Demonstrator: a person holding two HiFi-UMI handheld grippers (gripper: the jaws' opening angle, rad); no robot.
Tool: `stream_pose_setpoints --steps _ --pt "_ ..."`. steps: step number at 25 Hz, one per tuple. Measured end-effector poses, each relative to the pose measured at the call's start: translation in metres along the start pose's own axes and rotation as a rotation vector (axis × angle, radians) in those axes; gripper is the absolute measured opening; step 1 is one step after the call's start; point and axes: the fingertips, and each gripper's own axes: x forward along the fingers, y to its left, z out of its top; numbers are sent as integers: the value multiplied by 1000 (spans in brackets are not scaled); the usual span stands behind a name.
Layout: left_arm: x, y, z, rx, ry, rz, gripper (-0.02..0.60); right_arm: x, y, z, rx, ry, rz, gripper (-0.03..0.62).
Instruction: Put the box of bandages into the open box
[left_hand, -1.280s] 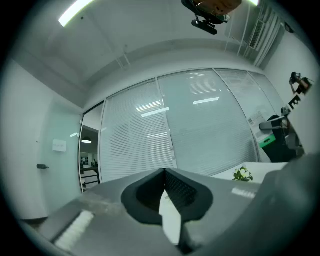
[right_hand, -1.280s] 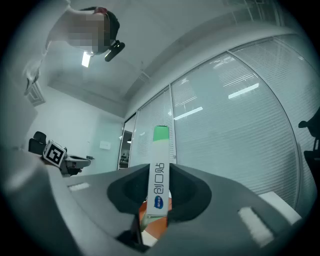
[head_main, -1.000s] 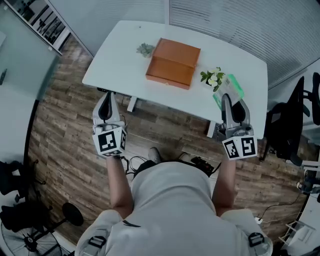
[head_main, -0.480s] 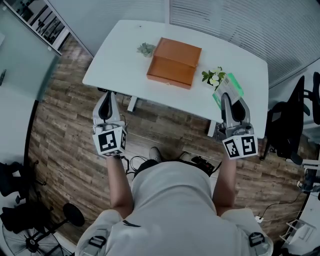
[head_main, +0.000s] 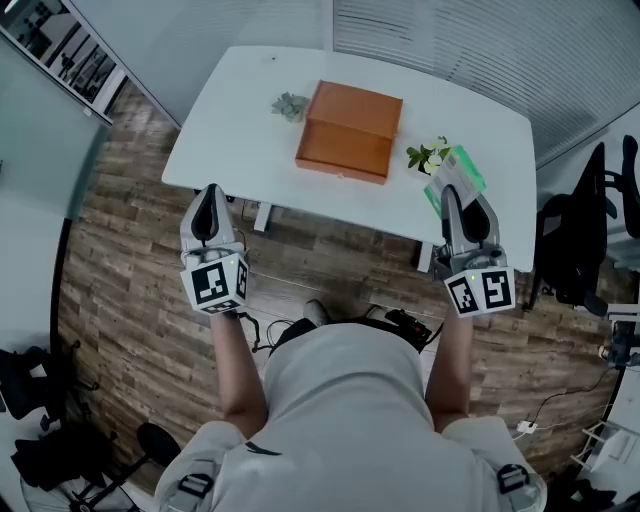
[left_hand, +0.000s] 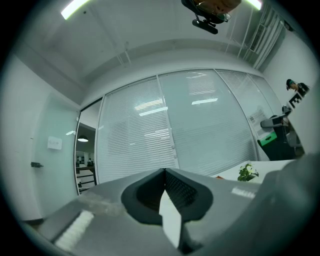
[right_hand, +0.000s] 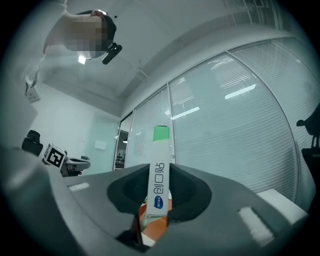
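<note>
In the head view an orange-brown box (head_main: 350, 128) sits mid-table on the white table (head_main: 235, 110); from here its top looks flat, and I cannot tell whether it is open. My right gripper (head_main: 459, 200) hovers off the table's near right edge, shut on the green-and-white box of bandages (head_main: 456, 177). In the right gripper view that box of bandages (right_hand: 159, 182) stands upright between the jaws of the right gripper (right_hand: 159, 200). The left gripper (head_main: 208, 203) is below the table's near left edge, shut and holding nothing. In the left gripper view the left gripper (left_hand: 165, 197) points at glass walls.
Two small potted plants flank the orange box, one at its left (head_main: 289, 103) and one at its right (head_main: 428, 153). A black office chair (head_main: 572, 250) stands to the right. Cables (head_main: 400, 322) lie on the wooden floor under the table.
Little has changed. The left gripper has edged slightly up toward the table's edge. The right gripper still holds the box of bandages in the same place.
</note>
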Motion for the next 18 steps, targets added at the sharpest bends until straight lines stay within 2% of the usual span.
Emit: stream_pose_setpoints --steps 3,9,18 --pt "19 13 -4 -3 -6 -21 6 13 1 -3 -9 1 -26 90" --pt "58 35 -12 -59 -23 -70 6 45 3 -16 -30 7 -70 91" --pt "110 43 -27 -31 14 -59 6 95 -17 -34 -2 27 -64 91"
